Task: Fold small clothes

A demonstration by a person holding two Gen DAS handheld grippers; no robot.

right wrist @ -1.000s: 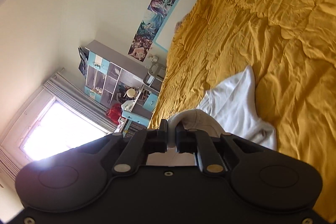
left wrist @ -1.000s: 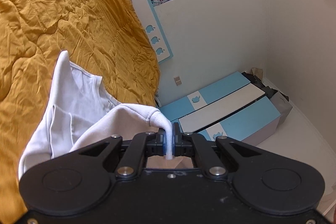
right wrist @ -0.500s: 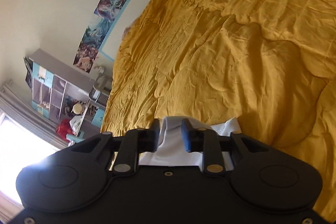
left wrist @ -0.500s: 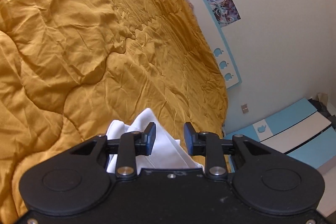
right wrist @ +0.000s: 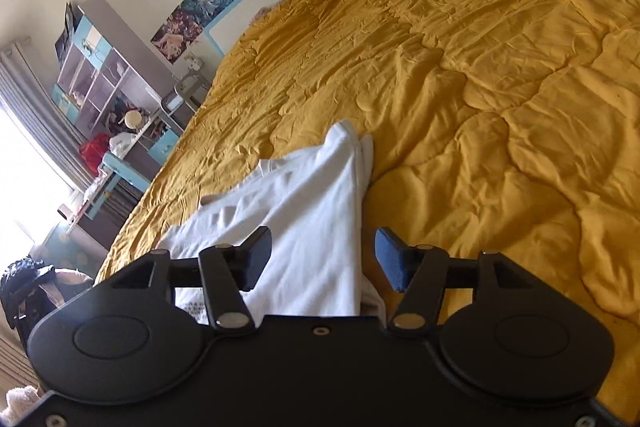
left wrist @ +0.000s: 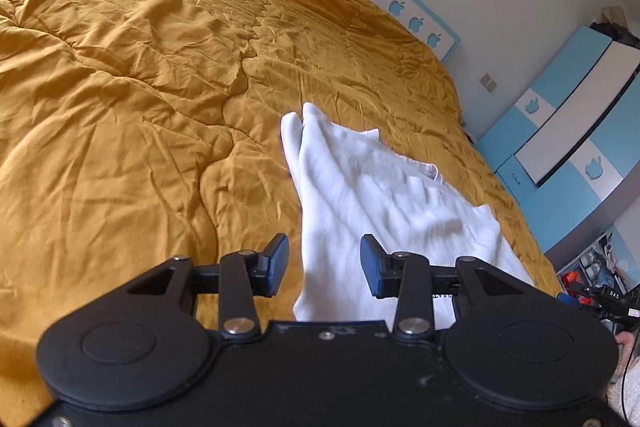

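A small white garment [left wrist: 372, 199] lies folded lengthwise on the mustard-yellow quilt [left wrist: 140, 99], its narrow end pointing away from me. My left gripper [left wrist: 324, 265] is open and empty, its jaws wide apart just above the garment's near left edge. In the right wrist view the same garment [right wrist: 308, 211] lies on the quilt [right wrist: 500, 107]. My right gripper [right wrist: 323, 259] is open and empty, over the garment's near right edge. The nearest part of the garment is hidden under both gripper bodies.
A white and blue headboard [left wrist: 416, 15] stands behind the bed. A blue and white wardrobe [left wrist: 568, 131] is to the right. A shelf unit and cluttered desk [right wrist: 116, 99] stand by the window on the left. The other gripper [left wrist: 600, 299] shows at the bed's right edge.
Both grippers were shut on the white garment and held it up a second ago. They have opened and let it go; it now lies on the quilt, and both views tilted toward the bed.
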